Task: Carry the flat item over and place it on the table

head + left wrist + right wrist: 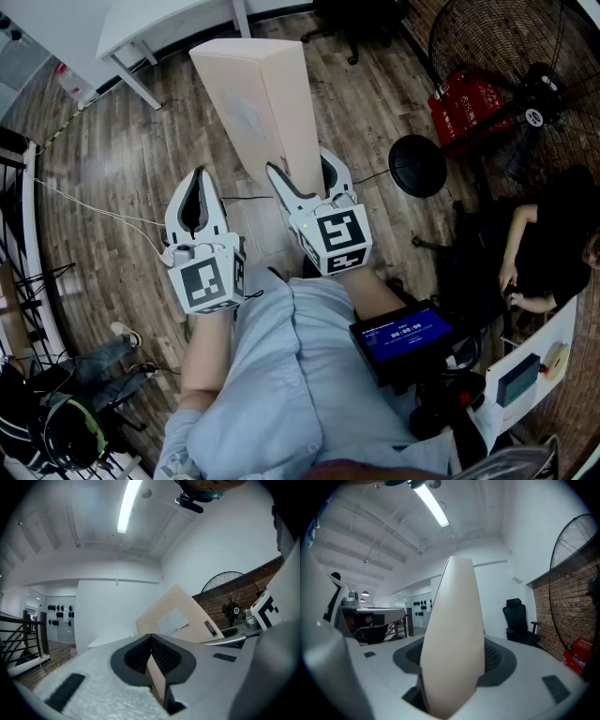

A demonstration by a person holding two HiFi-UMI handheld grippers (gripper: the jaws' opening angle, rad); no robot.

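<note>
Right gripper (305,174): clenched on a flat cream-coloured card box (258,103) – the right gripper view shows the box edge-on, filling the gap between the dark pads, both jaws pressed against its faces.
Left gripper (198,187): jaws drawn together, tips meeting; grasping nothing I can name. A thin tan sliver shows in the slot in the left gripper view – cannot tell what it is.
Box position: in the air, clear of the floor, gripped at its near end and leaning away from the person. It rises past the right gripper's jaw tips.
Box face: in the left gripper view a pale rectangular label (172,620) sits on the broad side, with a small dark tag near the lower edge.
White table (169,26): at the top of the head view, beyond the box's far end and apart from it.
Floor: brown wood-plank floor (112,169) under everything; a thin white cable (94,208) trails across it at left.
Right of scene: large black wire-cage fan (525,70), a red crate-like object (467,101) beside it, and a black round disc (417,165) on the floor.
Near the body: a dark screen with a blue display (406,336) at the person's right side.
Bystander: a seated person in black (548,246) at the right edge.
</note>
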